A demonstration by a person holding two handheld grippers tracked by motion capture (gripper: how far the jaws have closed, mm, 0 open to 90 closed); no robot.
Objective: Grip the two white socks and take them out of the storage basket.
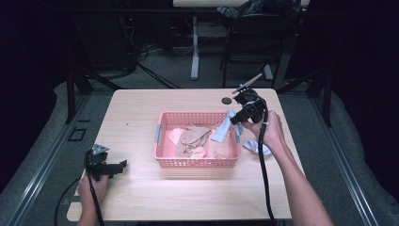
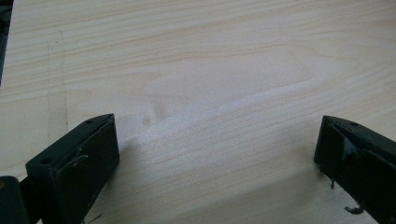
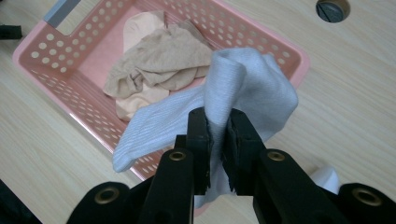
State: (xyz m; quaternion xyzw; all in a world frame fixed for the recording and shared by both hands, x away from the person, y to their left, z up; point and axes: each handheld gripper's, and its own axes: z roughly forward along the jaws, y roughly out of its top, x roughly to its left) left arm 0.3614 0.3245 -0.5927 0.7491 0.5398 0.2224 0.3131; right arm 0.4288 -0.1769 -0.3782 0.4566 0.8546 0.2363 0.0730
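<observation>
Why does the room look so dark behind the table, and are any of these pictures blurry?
High view: light falls on the table while the surroundings go near black; the pink basket reads clearly. Left gripper view: the wood grain is soft, with a shadow by the left gripper. Right gripper view: the right gripper and the pale blue sock are fairly sharp.

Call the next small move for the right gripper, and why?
Probably carry it a little further over the pink basket and then open. The right gripper is shut on the light blue sock, which drapes across the basket's near rim, its toe end barely inside beside the tan socks. The left gripper rests open over bare table.
</observation>
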